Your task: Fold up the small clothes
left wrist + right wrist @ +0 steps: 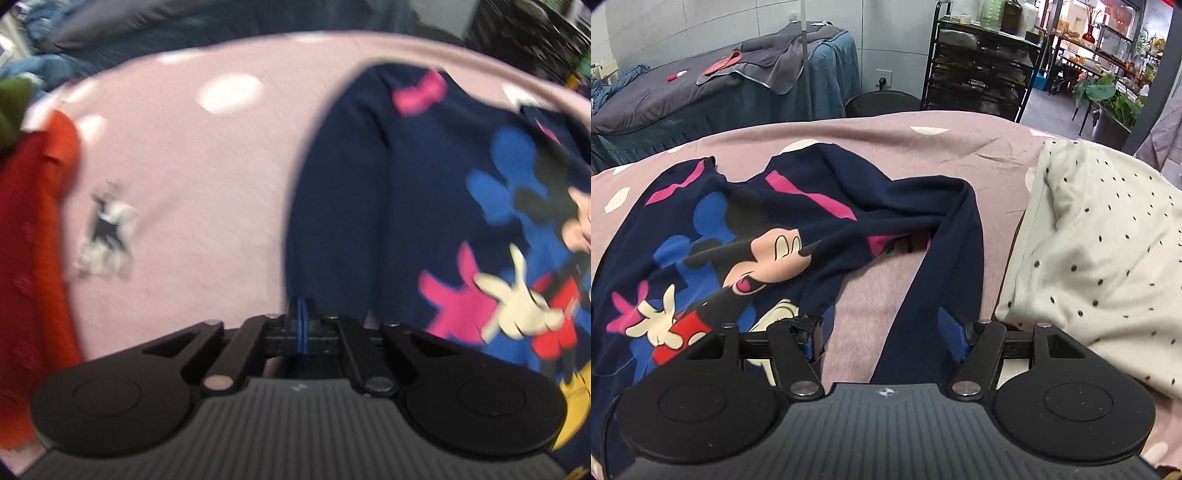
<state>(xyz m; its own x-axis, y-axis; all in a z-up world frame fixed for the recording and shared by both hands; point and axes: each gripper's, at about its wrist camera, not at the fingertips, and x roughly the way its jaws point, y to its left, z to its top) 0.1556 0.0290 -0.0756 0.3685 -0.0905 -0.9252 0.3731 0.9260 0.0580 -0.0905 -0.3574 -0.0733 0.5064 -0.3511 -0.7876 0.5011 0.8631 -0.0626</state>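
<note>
A navy child's sweatshirt with a Mickey Mouse print (746, 243) lies face up on the pink dotted sheet (923, 147). In the left wrist view it (406, 206) fills the right half, its left sleeve hanging toward me. My left gripper (302, 317) is shut with its blue pads together, at the cuff edge of that sleeve; whether cloth is pinched is hidden. My right gripper (886, 332) is open. The right sleeve (945, 258) runs down between its blue-padded fingers (951, 332).
A red-orange garment (33, 258) lies at the left edge. A cream dotted garment (1100, 258) lies at the right. A small cartoon print (107, 229) marks the sheet. Behind stand a grey-covered bed (701, 81), a black shelf rack (982, 70) and plants (1108, 96).
</note>
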